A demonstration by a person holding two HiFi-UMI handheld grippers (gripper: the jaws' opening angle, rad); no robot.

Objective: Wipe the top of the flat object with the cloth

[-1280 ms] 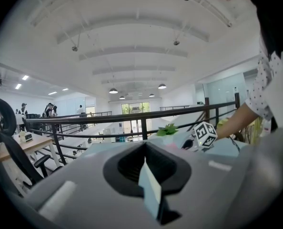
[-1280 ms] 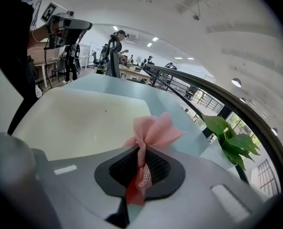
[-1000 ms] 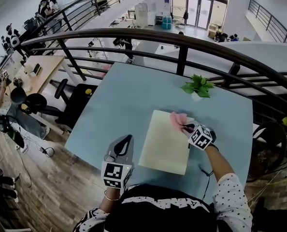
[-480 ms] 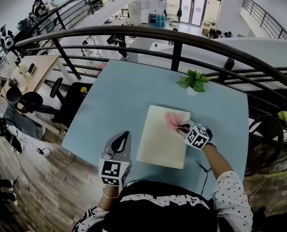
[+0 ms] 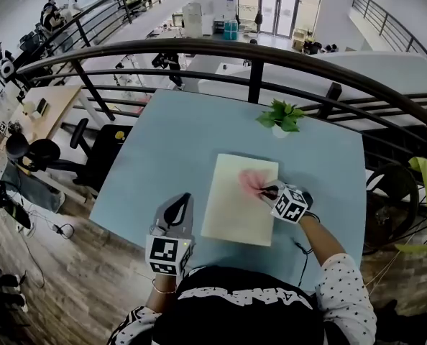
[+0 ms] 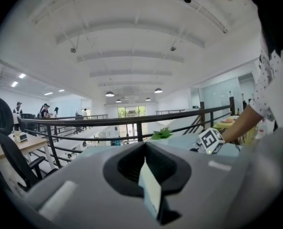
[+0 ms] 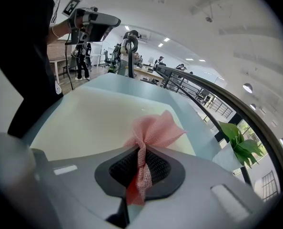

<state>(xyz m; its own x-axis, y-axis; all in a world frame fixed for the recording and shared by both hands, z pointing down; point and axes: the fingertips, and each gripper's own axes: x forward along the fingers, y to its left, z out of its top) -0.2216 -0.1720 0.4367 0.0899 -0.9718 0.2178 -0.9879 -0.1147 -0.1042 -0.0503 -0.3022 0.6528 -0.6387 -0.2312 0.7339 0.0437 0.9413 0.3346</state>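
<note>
blue table (image 5: 163, 142), right hand-held gripper (image 5: 269, 190) outstretched, pinching pink cloth (image 5: 250, 181) on cream board (image 5: 235, 218), left hand-held gripper (image 5: 177, 208) closed

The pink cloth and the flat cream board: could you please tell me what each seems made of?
The pink cloth looks like soft mesh fabric: its fine grid shows, and it bunches. The flat cream board looks smooth, matte; plastic or card, unclear.

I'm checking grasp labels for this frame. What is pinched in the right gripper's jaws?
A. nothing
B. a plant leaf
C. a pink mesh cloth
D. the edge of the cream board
C: the right gripper has its jaws shut on the pink mesh cloth, whose free end fans out over the cream board.
</note>
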